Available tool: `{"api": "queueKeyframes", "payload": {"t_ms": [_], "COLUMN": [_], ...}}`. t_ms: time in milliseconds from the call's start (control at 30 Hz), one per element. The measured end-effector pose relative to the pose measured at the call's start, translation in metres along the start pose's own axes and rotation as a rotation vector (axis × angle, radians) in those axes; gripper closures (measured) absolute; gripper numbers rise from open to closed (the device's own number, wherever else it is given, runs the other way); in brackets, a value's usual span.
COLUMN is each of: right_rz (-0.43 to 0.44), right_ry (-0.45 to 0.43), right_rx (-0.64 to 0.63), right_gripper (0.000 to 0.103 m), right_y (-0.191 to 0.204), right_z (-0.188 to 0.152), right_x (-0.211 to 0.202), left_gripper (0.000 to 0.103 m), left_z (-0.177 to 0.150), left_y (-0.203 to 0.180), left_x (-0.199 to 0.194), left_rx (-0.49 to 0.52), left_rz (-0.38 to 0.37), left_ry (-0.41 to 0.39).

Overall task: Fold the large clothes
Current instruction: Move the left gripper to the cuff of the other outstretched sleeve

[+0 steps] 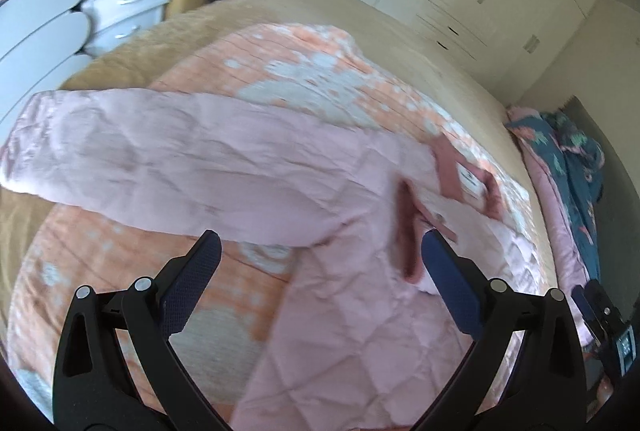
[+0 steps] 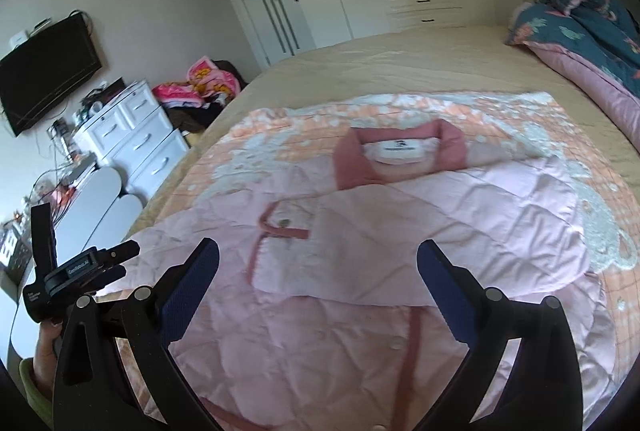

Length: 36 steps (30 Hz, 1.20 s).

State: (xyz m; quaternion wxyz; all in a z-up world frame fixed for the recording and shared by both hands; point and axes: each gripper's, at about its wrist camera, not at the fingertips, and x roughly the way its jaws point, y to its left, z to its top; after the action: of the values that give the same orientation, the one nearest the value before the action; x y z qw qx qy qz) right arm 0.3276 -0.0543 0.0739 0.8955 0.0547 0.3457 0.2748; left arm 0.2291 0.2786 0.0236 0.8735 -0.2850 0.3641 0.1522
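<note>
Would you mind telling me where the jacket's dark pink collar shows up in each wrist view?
Left wrist: the collar sits right of centre, seen sideways and blurred.
Right wrist: the collar sits above centre, facing the camera.
Shared landmark: the white label inside the collar.

Open bedspread [image 2: 400, 63] beyond jacket [image 2: 400, 231]

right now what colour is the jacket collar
Dusty rose collar, darker than the pale pink jacket; right wrist view.

Black tool [image 2: 318, 273], blue ribbed pads [image 2: 188, 295]
</note>
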Motion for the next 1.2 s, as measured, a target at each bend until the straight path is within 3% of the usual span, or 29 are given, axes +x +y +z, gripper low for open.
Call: {"api": "queueKeyframes", "payload": {"t_ms": [500, 700, 1200], "right_rz": [0.085, 0.126, 0.229], "right_ry": [0.043, 0.055, 0.13], "right_rx": [-0.139, -0.173, -0.32], "right_gripper": [0.004, 0.004, 0.004], "right_y": [0.083, 0.111, 0.194], "right_z": [0.007, 0.006, -0.007], "right_x": [0.033, 0.047, 0.085], "left_gripper": [0.009, 0.009, 0.009], "left_z": [0.023, 0.027, 0.03], "left_y": [0.085, 0.099, 0.148], "left_x": [-0.018, -0.027, -0.03], "left_rx": [-0.185, -0.198, -0.323], "left_rz": [0.083, 0.167, 0.247], "left_ry": [-0.051, -0.091, -0.101]}}
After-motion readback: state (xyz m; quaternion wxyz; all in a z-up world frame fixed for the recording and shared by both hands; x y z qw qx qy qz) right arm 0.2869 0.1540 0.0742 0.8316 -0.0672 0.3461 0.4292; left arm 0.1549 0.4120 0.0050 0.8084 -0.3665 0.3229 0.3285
